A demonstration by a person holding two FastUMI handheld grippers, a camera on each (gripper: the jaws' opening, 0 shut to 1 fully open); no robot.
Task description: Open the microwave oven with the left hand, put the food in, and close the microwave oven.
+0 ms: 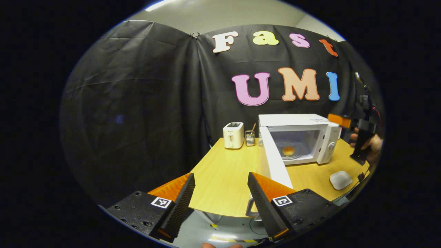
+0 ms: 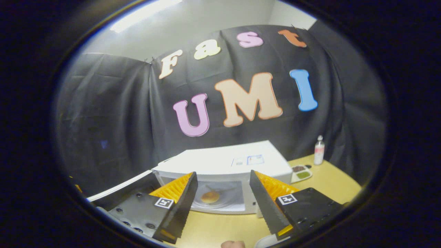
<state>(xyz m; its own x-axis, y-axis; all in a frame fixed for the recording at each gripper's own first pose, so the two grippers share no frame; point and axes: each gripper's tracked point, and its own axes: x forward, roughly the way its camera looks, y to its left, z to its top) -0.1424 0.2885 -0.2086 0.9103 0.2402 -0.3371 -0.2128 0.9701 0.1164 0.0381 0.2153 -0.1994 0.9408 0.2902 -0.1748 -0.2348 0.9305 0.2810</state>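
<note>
A white microwave (image 1: 296, 120) stands on the wooden table (image 1: 224, 175) with its door (image 1: 275, 160) swung wide open toward me. A round golden piece of food (image 1: 288, 150) lies on the turntable inside. My left gripper (image 1: 220, 196) is open and empty, back from the table's near edge. In the left gripper view the right gripper (image 1: 339, 120) is held by a hand (image 1: 373, 144) beside the microwave's right side. In the right gripper view, my right gripper (image 2: 222, 199) is open and empty, just in front of the microwave (image 2: 224, 162) with the food (image 2: 210, 197) visible between its fingers.
A white toaster (image 1: 233, 135) and a small wire holder (image 1: 250, 137) stand left of the microwave. A white rounded dish (image 1: 340, 179) lies at the table's front right. Behind the microwave are a small bottle (image 2: 319, 150) and a divided tray (image 2: 300, 172).
</note>
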